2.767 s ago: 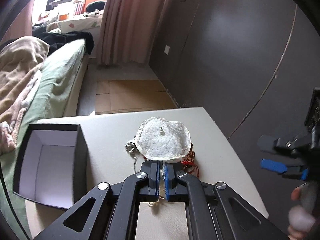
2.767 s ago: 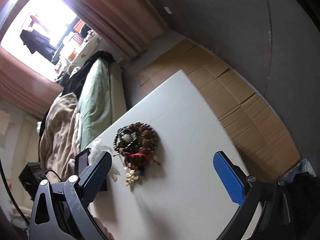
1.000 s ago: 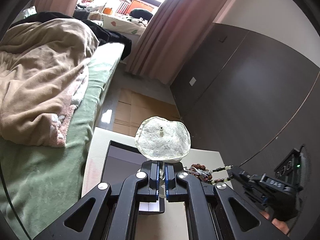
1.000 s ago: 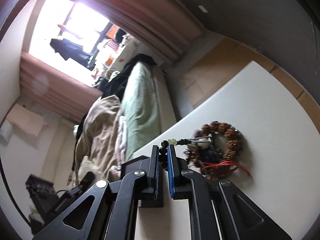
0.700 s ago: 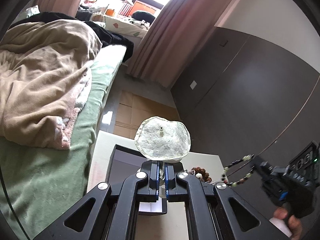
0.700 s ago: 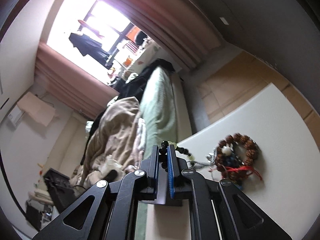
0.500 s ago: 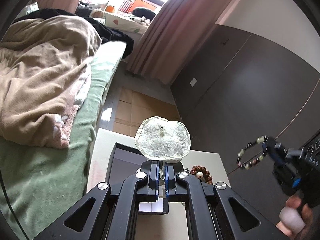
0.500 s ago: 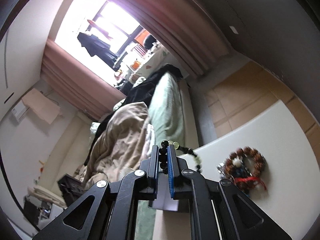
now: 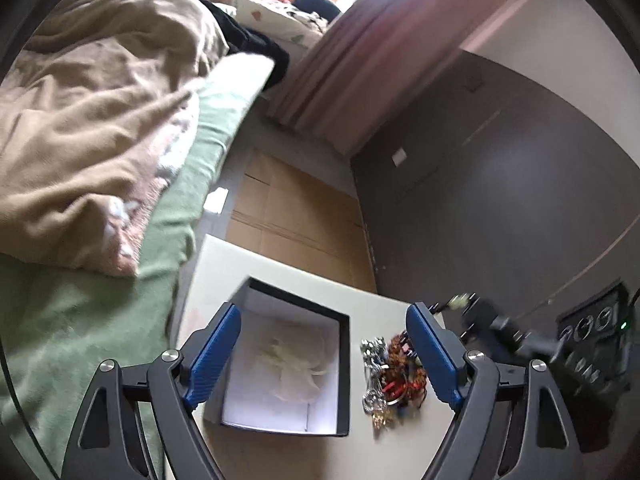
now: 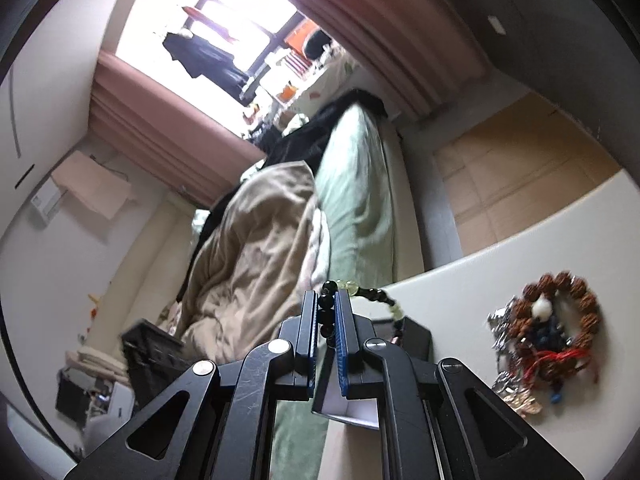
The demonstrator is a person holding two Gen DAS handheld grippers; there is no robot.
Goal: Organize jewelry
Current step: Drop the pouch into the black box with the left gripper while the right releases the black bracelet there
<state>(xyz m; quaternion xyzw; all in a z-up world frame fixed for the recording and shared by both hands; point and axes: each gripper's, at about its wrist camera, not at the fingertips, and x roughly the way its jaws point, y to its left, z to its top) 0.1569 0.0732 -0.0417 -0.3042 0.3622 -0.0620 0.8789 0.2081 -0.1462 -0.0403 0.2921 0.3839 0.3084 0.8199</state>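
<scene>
My left gripper (image 9: pixel 324 356) is open and empty, above a black box (image 9: pixel 344 380) with a white inside. A white mesh pouch (image 9: pixel 294 364) lies in the box. A heap of jewelry (image 9: pixel 390 376) with a brown bead bracelet lies on the white table right of the box. My right gripper (image 10: pixel 327 336) is shut on a black and pale green bead bracelet (image 10: pixel 362 294), held in the air above the table's left part. It also shows in the left wrist view (image 9: pixel 476 312), at the right. The jewelry heap (image 10: pixel 548 328) lies to its right.
A bed with a green sheet (image 9: pixel 80 320) and a beige blanket (image 9: pixel 92 128) runs along the table's left side. Brown cardboard (image 9: pixel 296 216) covers the floor beyond the table. A dark wall (image 9: pixel 500 200) stands at the right. The table's far edge (image 10: pixel 520 240) is close.
My left gripper has opened and the mesh pouch has dropped into the box. My right gripper has lifted the bead bracelet off the heap and carried it left, towards the box.
</scene>
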